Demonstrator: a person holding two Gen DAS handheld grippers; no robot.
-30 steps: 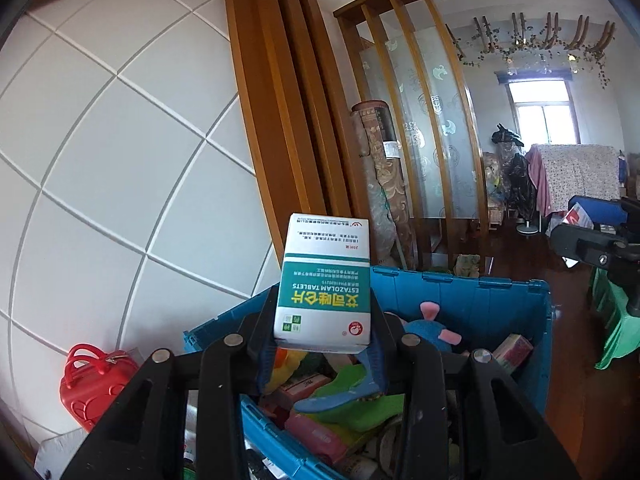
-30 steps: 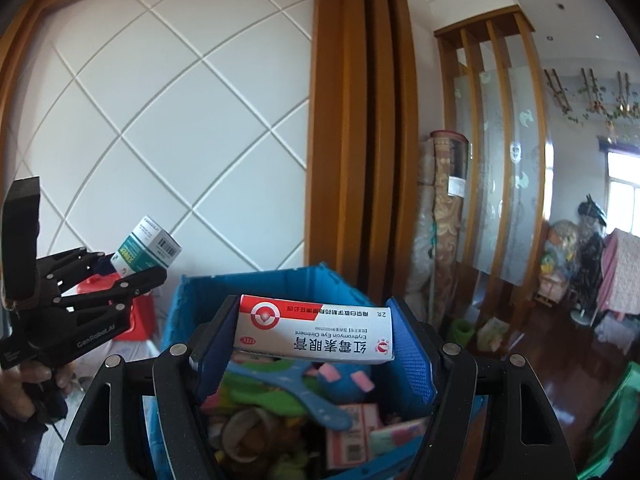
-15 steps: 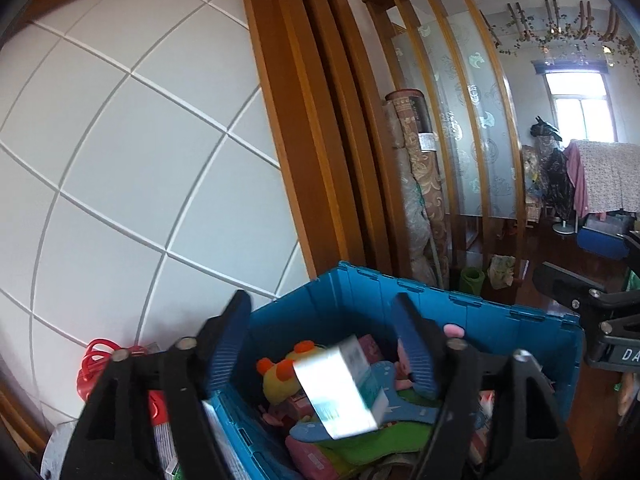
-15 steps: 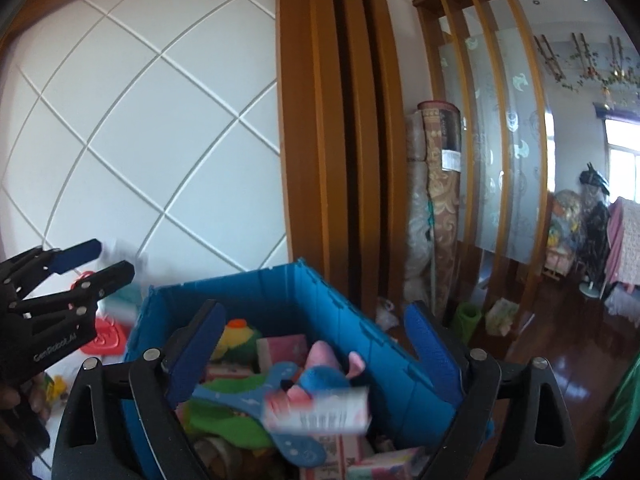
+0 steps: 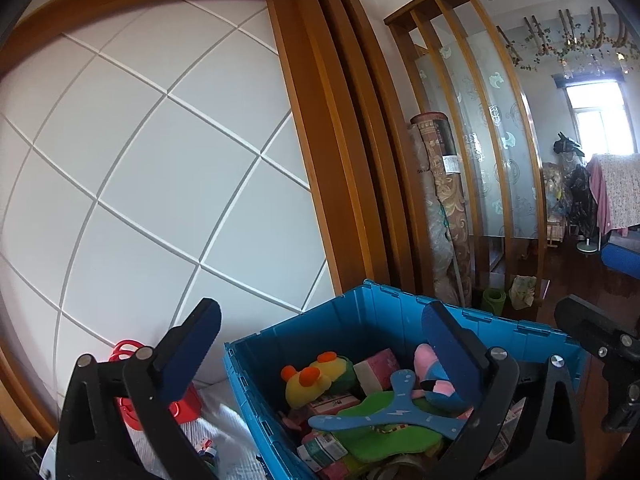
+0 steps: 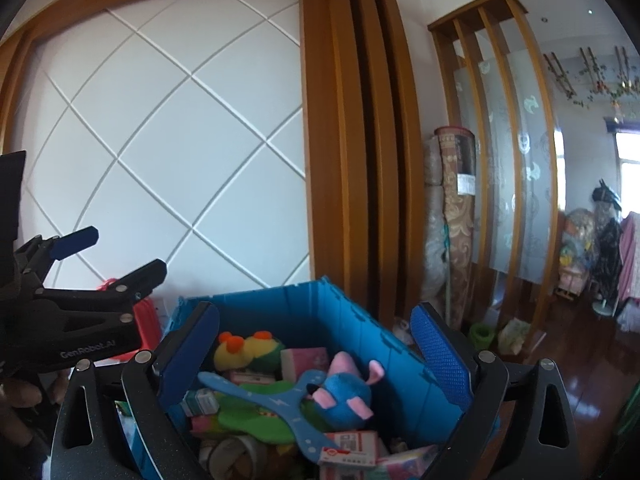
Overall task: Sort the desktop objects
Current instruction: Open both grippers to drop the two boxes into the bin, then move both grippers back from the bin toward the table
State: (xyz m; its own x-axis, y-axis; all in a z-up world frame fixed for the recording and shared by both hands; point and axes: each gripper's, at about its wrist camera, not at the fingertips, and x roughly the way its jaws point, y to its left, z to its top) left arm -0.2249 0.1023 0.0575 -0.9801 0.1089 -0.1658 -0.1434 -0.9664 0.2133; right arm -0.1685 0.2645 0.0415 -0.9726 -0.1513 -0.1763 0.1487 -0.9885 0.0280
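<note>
A blue plastic crate (image 5: 372,324) (image 6: 272,312) holds toys and small boxes: a yellow-green plush (image 5: 316,376) (image 6: 248,350), a blue boomerang toy (image 5: 392,408) (image 6: 276,400), a blue and pink plush (image 6: 348,390). A red-and-white ointment box (image 6: 348,450) lies in it near the front. A green-and-white tablet box (image 5: 320,448) lies at the crate's near left. My left gripper (image 5: 320,352) is open and empty above the crate; it also shows in the right wrist view (image 6: 116,256). My right gripper (image 6: 316,344) is open and empty above the crate.
A white panelled wall (image 5: 140,184) with wooden posts (image 5: 340,160) stands behind the crate. A red basket (image 5: 160,400) sits left of the crate on a white cloth (image 5: 224,440). A rolled carpet (image 5: 444,208) leans by a glass screen. Dark wooden floor lies to the right.
Both grippers have opened. The tablet box fell from the left gripper and the ointment box from the right gripper into the crate. Both grippers now stand wide open.
</note>
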